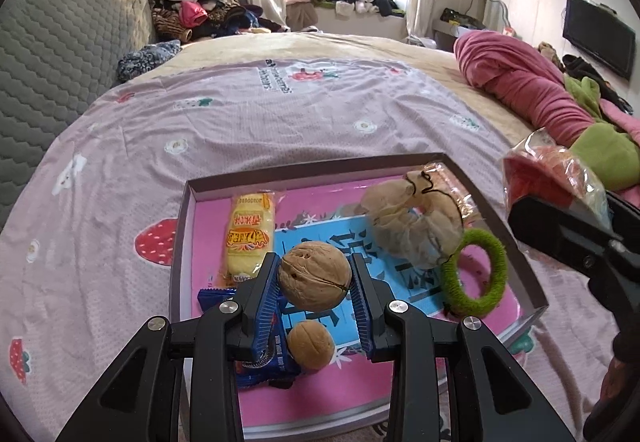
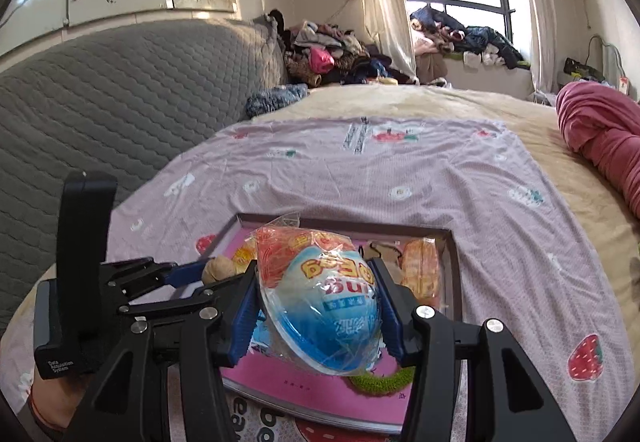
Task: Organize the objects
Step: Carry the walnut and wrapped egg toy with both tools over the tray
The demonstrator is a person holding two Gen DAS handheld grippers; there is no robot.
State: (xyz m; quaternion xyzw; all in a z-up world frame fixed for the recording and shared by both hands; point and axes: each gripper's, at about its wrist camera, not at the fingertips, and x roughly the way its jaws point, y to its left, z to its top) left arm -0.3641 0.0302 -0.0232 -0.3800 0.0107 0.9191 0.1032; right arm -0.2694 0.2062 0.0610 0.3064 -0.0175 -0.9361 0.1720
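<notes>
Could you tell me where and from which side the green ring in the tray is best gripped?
Grip the green ring on its right arc, coming from above: it lies flat in the tray, and its left arc touches the tan pouch.

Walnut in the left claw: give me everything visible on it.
The walnut is whole, tan-brown and round, with a wrinkled hard shell, a dark seam curving across its lower right and a few small dark pits near the top. It is clamped between the blue ribbed pads of the left claw, one pad on each side, held above the box. A second, smaller walnut lies below it, apart.
</notes>
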